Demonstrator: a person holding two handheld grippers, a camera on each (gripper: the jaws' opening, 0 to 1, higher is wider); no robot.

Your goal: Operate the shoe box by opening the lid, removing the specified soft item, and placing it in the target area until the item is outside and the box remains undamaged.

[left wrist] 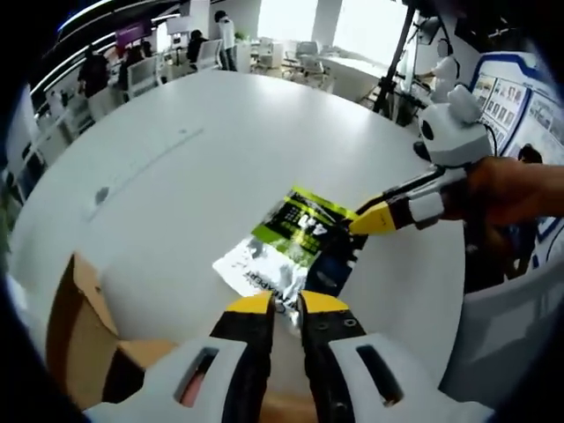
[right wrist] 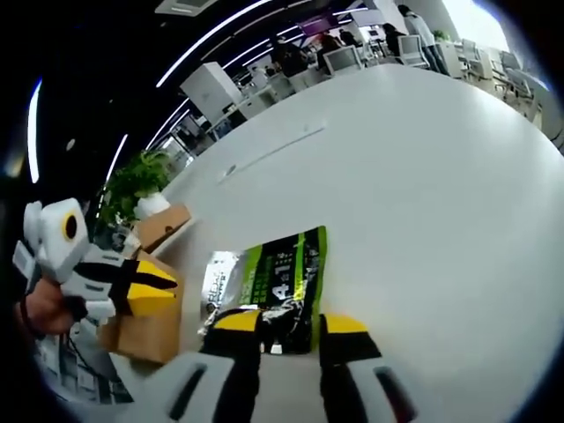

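Your left gripper (left wrist: 287, 304) and right gripper (right wrist: 291, 324) each pinch the pouch (right wrist: 275, 280) (its printing unreadable) beside the box (right wrist: 148, 304).

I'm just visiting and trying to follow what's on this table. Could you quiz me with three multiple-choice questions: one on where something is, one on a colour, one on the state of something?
1. Where does the packet lie?
A. inside the cardboard box
B. on the white table, outside the box
C. on the floor

2. What colour is the packet's broad printed band?
A. red
B. bright green
C. orange

3. How does the cardboard box stand?
A. open, flap raised
B. taped shut
C. crushed flat

Answers:
1. B: in the left gripper view the packet rests on the white table, apart from the box.
2. B: the right gripper view shows a green band between silver and black parts.
3. A: a brown flap stands up and the dark inside shows.

The left gripper and right gripper both sit at the packet's edges.
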